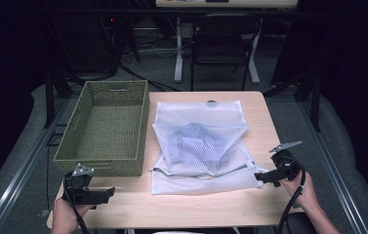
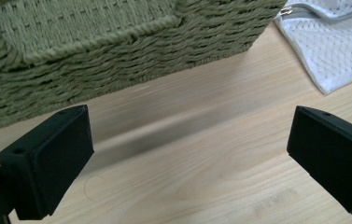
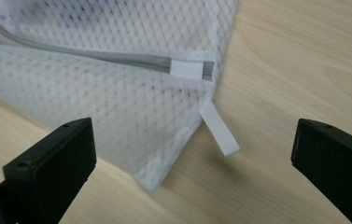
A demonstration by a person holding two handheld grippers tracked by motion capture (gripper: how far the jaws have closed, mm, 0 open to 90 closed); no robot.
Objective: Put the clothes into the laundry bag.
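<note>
Lying flat at the middle of the bench (image 1: 250, 204), the white mesh bag (image 1: 198, 146) is spread with its zipper edge along the lower side of the high view. Its lower-right corner (image 3: 183, 140) is seen just ahead of the right gripper (image 1: 261, 178), whose jaws are spread wide and empty. The left gripper (image 1: 104, 194), likewise wide and empty, is held at lower left by the woven basket (image 1: 104, 127), farther from the bag.
</note>
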